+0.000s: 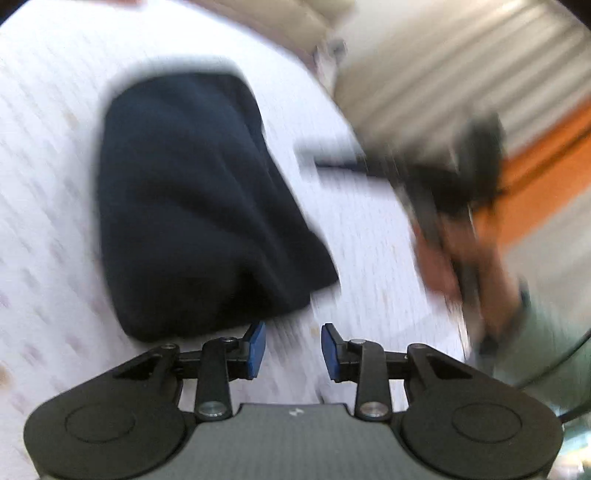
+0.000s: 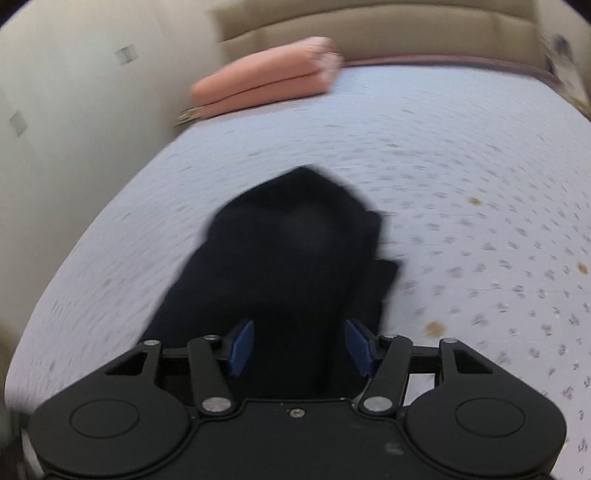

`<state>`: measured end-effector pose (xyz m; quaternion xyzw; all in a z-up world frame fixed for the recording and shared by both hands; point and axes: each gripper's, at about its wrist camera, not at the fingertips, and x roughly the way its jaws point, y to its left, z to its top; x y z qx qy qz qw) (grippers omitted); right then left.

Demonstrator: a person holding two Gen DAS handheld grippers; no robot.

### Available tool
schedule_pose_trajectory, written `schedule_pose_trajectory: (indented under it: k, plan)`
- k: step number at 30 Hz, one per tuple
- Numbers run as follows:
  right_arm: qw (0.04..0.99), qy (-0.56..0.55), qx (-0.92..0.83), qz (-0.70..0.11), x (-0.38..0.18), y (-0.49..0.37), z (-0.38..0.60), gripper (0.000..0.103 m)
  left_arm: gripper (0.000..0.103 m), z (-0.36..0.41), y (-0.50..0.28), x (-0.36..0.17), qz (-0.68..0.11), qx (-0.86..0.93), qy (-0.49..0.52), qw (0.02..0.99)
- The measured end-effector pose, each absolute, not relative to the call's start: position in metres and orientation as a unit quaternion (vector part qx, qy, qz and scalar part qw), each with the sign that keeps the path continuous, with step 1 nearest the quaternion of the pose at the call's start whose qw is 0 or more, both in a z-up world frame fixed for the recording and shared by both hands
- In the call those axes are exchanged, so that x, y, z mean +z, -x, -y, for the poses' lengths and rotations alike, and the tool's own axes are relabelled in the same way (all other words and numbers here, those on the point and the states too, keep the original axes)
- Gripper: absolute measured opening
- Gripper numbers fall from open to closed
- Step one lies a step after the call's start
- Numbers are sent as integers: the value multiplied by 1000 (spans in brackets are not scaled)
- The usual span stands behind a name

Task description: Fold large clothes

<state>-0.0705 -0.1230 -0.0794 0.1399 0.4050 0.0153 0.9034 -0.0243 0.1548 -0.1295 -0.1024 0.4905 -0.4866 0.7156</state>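
A dark navy garment [image 1: 192, 206] lies folded into a compact bundle on the white patterned bedspread [image 1: 44, 184]. My left gripper [image 1: 293, 350] is open and empty, just in front of the bundle's near right corner. The other gripper and the hand holding it [image 1: 454, 206] show blurred at the right of the left wrist view. In the right wrist view the same garment [image 2: 291, 251] lies directly ahead and reaches between the blue pads. My right gripper [image 2: 299, 349] is open, its jaws standing wide on either side of the cloth. Both views are motion-blurred.
A folded pink blanket [image 2: 266, 83] lies at the far end of the bedspread [image 2: 461, 184] against a beige headboard [image 2: 369, 26]. A cream wall [image 2: 74, 110] runs along the left. An orange surface [image 1: 546, 158] and beige slats [image 1: 461, 59] lie beyond the bed's right side.
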Motion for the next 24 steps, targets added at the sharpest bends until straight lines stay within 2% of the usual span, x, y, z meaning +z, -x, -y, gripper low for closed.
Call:
schedule_pose_trajectory:
  k: [2,4,5,6,7,8,9,11,13,16,18,20,24]
  plan:
    - [905,-105,37,-411,-79,79,87,37,35,-156,8,-116,-451,-467,105,753]
    - [904,-55,35,-423,-97,72,55,27,34,-149,-8,-116,-420,-449,96,783]
    - [901,-29,24,-432,-111,70,44,26,34,-141,-15,-121,-417,-448,93,785]
    - [894,-6,14,-448,-128,68,38,26,27,-134,-20,-133,-425,-454,91,778]
    - [881,12,5,-473,-148,68,37,17,22,-125,-24,-144,-439,-459,85,767]
    - [868,11,-4,-497,-166,72,43,10,11,-118,-25,-161,-466,-462,64,752]
    - [855,-8,-12,-519,-179,77,53,6,4,-115,-14,-177,-481,-466,28,742]
    - [854,-57,-8,-517,-182,92,72,0,3,-130,8,-192,-482,-463,5,743]
    - [847,-67,-5,-527,-176,94,80,0,3,-151,7,-194,-511,-445,70,733]
    - [851,-92,-6,-517,-153,87,93,1,3,-157,7,-179,-502,-438,66,743]
    - [873,-92,1,-478,-127,77,100,3,6,-149,3,-165,-494,-447,57,744]
    - [901,-81,17,-425,-100,55,103,13,10,-138,-4,-152,-477,-463,56,745]
    - [941,-47,54,-331,-75,-12,95,14,13,-119,-21,-140,-446,-463,80,762]
